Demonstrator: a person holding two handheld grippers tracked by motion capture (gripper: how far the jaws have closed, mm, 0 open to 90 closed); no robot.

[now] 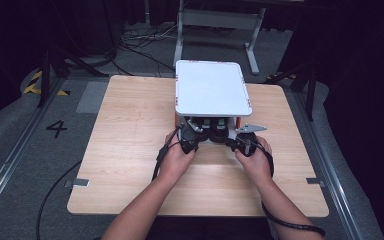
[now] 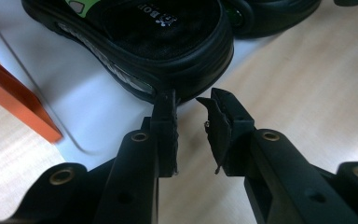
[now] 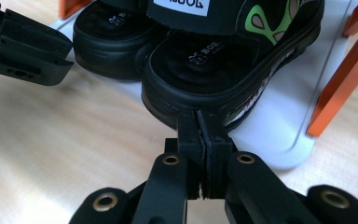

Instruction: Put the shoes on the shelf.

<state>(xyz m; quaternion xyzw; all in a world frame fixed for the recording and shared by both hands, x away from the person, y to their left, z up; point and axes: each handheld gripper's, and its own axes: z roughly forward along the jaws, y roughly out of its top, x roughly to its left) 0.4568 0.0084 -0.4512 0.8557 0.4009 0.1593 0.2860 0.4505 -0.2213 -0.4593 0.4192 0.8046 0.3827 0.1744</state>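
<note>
Here both fingers sit at the sandals' heel edges: left gripper (image 2: 193, 105) slightly parted, right gripper (image 3: 199, 122) clenched empty.

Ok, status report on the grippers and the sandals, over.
Left gripper fingers slightly apart at the left sandal heel, nothing clamped. Right gripper shut at the right sandal heel. Both sandals on the rack's bottom shelf. Nothing in the way.

Hand-held gripper (image 2: 193, 105) jaws gape beside black sandal (image 2: 168, 37).
</note>
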